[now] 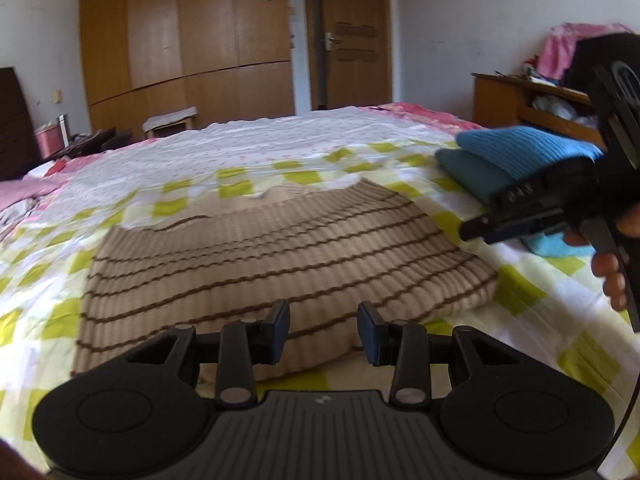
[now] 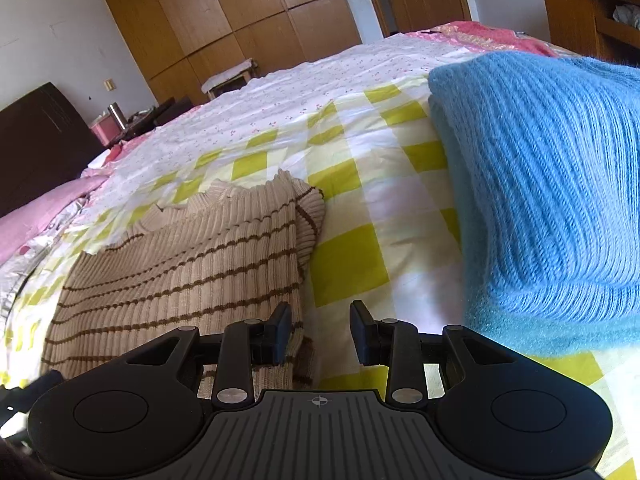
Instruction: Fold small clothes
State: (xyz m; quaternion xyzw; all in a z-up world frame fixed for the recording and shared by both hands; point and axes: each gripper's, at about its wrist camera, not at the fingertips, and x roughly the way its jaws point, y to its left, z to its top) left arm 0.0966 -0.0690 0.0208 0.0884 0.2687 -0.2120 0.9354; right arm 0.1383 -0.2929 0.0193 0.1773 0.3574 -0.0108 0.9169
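Striped sweater [image 1: 256, 256] — beige ribbed knit with thin brown lines, lying flat on the checked bedsheet [image 1: 532, 320] straight ahead of my left claw [image 1: 323, 332], its near hem just under the pads. Left jaws stand apart, nothing between them; same for my right claw [image 2: 320, 330], jaws apart over bare sheet, with the sweater's right edge at about 9 o'clock of its left pad

Progress, as I judge it: the sweater already looks doubled into a compact block, its right side a rounded fold and thicker than one layer. No sleeves show, so they are probably tucked in. It may need one more fold or only moving to the pile

Pile: a bright blue knit [image 2: 552, 184] sits folded on a darker teal piece [image 2: 560, 328] at 2 o'clock of the sweater, well apart from it — those two look done

Hard to tell: the sweater's far edge is wavy and I can't say whether that's collar or hem. In the left view my right claw is blurred at 3 o'clock and covers the pile's near corner. A scrap of light blue cloth [image 1: 556, 246] under it is cut off. The wardrobe [image 1: 188, 28] and door are beyond
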